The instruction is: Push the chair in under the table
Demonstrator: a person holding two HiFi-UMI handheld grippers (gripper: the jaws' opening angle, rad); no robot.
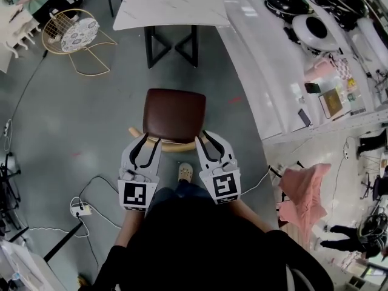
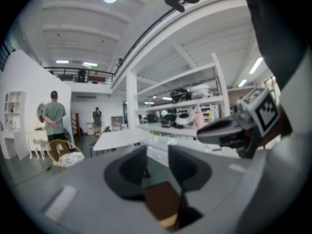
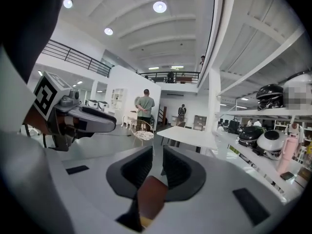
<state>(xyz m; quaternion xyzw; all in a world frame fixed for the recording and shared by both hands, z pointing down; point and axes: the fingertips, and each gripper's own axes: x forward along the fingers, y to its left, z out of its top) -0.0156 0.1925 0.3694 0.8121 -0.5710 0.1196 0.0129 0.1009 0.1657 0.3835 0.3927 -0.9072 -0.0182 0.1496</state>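
The person's shoe (image 1: 185, 172) sits on the floor (image 1: 91, 120) just behind and between the two pairs of fingers.

The left gripper (image 1: 150, 140) (image 2: 157, 152) has its fingers (image 2: 131, 172) standing apart with a clear gap. Nothing is pinched in it; bare floor and the brown seat show through.

The right gripper (image 1: 207, 138) (image 3: 157, 150) has its fingers (image 3: 178, 169) drawn almost together, leaving only a thin slit. Nothing is caught between the tips.

The chair (image 1: 174, 114) (image 2: 161, 201) (image 3: 151, 194) is directly ahead of both pairs of fingers. Its curved wooden back rail (image 1: 182, 146) runs across from one pair to the other, close under the tips. Whether either pair touches the rail cannot be made out. The seat lies just beyond the rail.

Further ahead of the fingers, past a stretch of bare floor, stands the white marble tabletop (image 1: 170, 2) (image 2: 119, 138) (image 3: 190, 135) on black legs. The chair is well apart from it, with no part of the seat beneath it.

To the right of the right fingers, a long white tabletop (image 1: 267, 71) carries helmets and small items.

Far ahead and left of the left fingers is a gold wire chair (image 1: 76, 35) (image 2: 63, 152) with a patterned cushion. A person in a green shirt (image 2: 53, 116) (image 3: 145, 106) stands near it.
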